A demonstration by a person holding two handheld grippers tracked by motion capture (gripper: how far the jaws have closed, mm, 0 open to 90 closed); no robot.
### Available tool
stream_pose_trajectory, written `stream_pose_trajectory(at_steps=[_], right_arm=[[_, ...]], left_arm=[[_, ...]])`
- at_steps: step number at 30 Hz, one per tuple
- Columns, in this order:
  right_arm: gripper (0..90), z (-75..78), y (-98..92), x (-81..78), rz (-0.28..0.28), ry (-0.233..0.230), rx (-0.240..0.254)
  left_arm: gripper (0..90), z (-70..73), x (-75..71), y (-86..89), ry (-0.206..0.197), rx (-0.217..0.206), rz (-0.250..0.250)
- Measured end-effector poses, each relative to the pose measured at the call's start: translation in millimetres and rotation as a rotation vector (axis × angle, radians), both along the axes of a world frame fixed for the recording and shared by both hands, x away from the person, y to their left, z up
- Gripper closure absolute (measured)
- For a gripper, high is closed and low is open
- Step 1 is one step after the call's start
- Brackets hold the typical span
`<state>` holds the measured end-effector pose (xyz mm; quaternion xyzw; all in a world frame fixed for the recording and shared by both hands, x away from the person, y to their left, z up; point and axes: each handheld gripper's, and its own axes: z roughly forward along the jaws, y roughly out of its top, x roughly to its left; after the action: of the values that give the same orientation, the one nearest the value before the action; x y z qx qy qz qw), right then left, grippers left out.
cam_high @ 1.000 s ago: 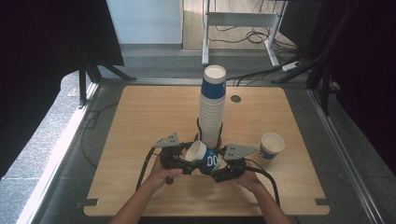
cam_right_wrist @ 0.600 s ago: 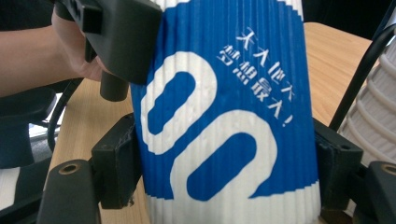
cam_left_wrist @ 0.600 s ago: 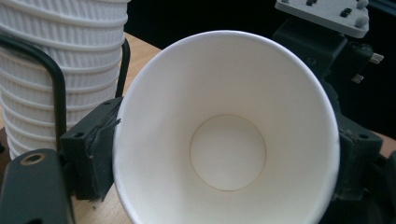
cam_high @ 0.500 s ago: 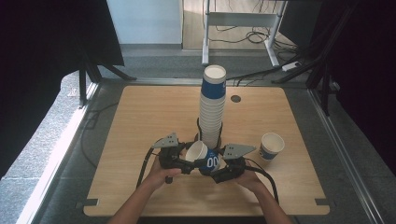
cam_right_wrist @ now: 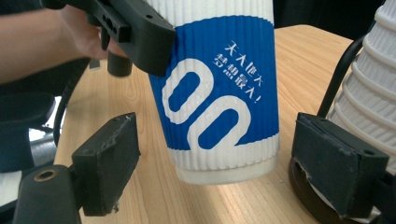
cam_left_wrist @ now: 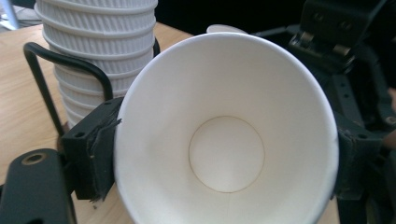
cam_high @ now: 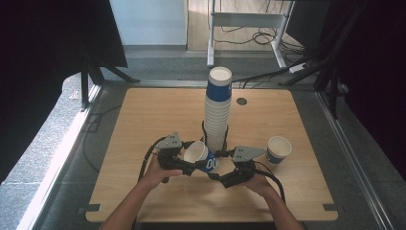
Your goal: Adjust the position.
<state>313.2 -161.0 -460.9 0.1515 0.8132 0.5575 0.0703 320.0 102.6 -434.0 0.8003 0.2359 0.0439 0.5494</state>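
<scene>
A blue-and-white ribbed paper cup (cam_high: pixel 201 154) lies tilted above the table just in front of the tall cup stack (cam_high: pixel 218 110). My left gripper (cam_high: pixel 191 160) has just been closing and is shut on the cup at its rim. In the left gripper view the cup's white inside (cam_left_wrist: pixel 226 154) faces the camera, with one pad (cam_left_wrist: pixel 100 149) pressed on each side. My right gripper (cam_right_wrist: pixel 222 163) has just been opening. Its pads (cam_right_wrist: pixel 109 156) stand apart on either side of the cup's base (cam_right_wrist: pixel 219 107) without touching it.
The stack sits in a black wire holder (cam_left_wrist: pixel 46 79) at mid table. A single cup (cam_high: pixel 278 149) stands upright to the right of my right hand. The wooden table (cam_high: pixel 143 120) has bare room at left and at the back.
The cup and both hands stay in nearly the same place in front of the stack. Jaw movement is too small to make out in the high view.
</scene>
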Motion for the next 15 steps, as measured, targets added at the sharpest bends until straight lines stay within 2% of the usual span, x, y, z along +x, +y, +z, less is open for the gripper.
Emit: stream_pose_trajectory(at_steps=[1,2,7,15], right_arm=[[15.7,0.2,0.3,-0.1,0.001,-0.003,-0.007],[15.7,0.2,0.8,-0.2,-0.002,-0.004,-0.011],[15.6,-0.5,2.8,-0.4,-0.007,-0.006,-0.021],[15.5,-1.4,4.0,-1.6,-0.01,-0.009,-0.023]], left_arm=[[14.9,0.0,0.0,0.0,0.0,0.0,0.0],[14.9,2.4,0.0,-2.0,-0.007,0.028,0.002],[14.9,5.7,-0.3,-8.6,-0.017,0.094,-0.005],[14.9,9.3,-1.4,-13.0,-0.037,0.15,-0.008]])
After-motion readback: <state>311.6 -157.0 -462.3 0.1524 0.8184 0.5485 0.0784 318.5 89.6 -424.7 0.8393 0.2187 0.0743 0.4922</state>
